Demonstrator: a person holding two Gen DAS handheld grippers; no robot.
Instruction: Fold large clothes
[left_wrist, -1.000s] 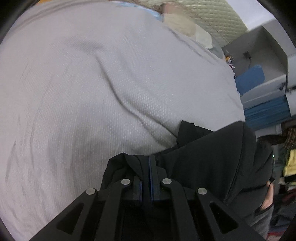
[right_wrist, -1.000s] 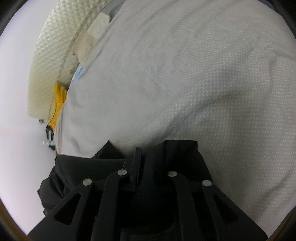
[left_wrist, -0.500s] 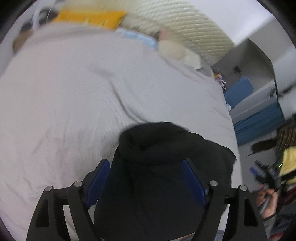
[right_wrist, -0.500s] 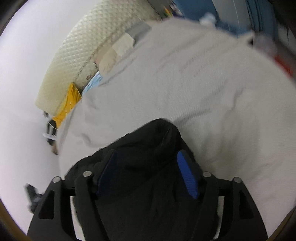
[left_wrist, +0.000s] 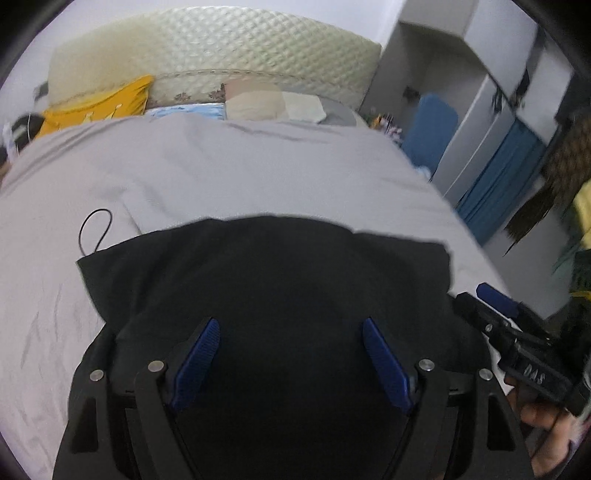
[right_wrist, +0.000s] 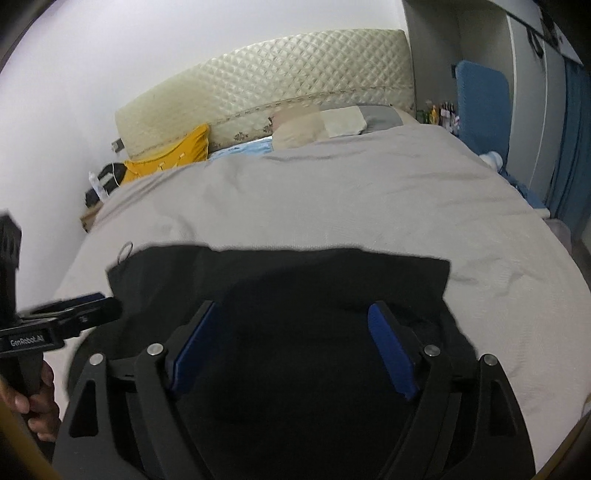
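Note:
A black garment (left_wrist: 277, 266) lies folded in a broad flat shape on the grey bed cover (left_wrist: 258, 166). My left gripper (left_wrist: 290, 321) hovers above its near part, open, blue pads wide apart with only cloth below them. My right gripper (right_wrist: 292, 305) hangs over the same black garment (right_wrist: 295, 273), its jaws opening, and nothing is pinched between them. Each tool shows in the other's view: the right gripper (left_wrist: 489, 297) at the garment's right side, the left gripper (right_wrist: 92, 304) at its left. A thin black cord loop (left_wrist: 98, 221) sticks out of the far left corner.
At the head of the bed stand a quilted headboard (left_wrist: 221, 44), a yellow cushion (left_wrist: 99, 103) and a beige pillow (left_wrist: 255, 99). A blue padded chair (left_wrist: 428, 129), grey cupboards and a blue curtain (left_wrist: 498, 177) line the right side. Bare grey cover (right_wrist: 332, 192) stretches beyond the garment.
Both grippers were shut on the black cloth a second ago. They have let go, opened wide and drawn back and up, and the garment now lies folded on the bed.

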